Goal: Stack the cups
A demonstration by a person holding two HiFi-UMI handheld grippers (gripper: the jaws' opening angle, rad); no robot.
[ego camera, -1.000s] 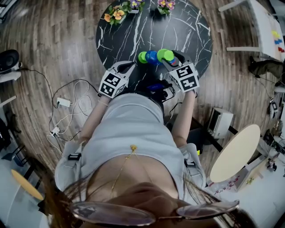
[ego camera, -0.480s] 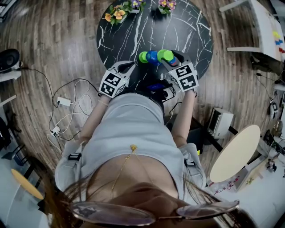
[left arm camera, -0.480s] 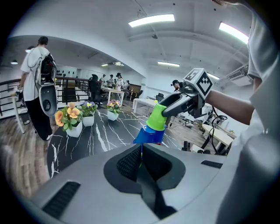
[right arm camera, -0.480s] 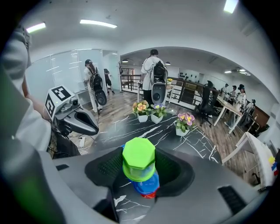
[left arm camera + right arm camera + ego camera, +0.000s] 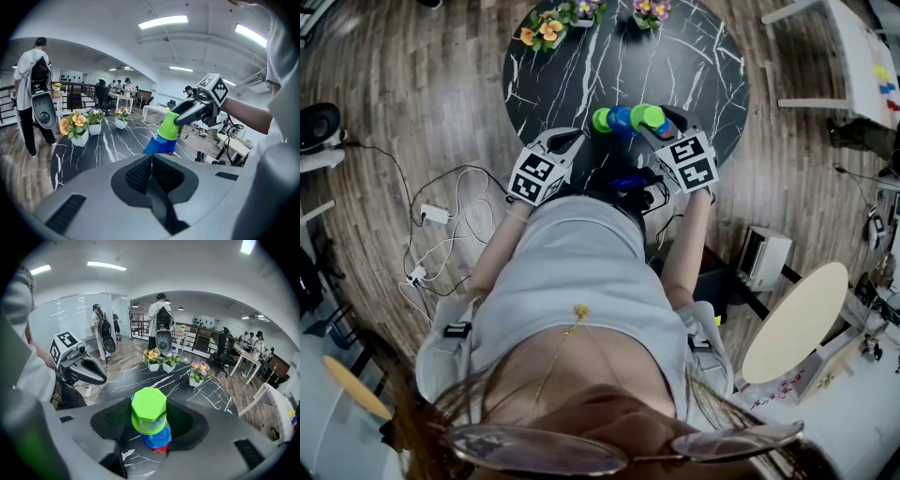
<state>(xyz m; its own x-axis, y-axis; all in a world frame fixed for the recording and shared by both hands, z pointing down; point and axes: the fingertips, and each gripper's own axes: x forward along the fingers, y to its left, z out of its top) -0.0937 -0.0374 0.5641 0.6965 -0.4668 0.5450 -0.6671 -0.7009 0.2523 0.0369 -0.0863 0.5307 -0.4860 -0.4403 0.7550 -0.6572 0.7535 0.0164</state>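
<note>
A leaning stack of upturned cups stands near the front edge of the black marble table. A green cup tops it, with a blue cup under it and a red rim lowest. In the head view, a second green piece shows at the stack's left end. My right gripper has its jaws on either side of the top green cup and holds it. To the left, my left gripper is shut and empty, its tips pointing at the blue cup's base.
Small flower pots stand along the table's far edge. Cables and a power strip lie on the wooden floor to the left. White tables and a round beige top are on the right. People stand beyond the table.
</note>
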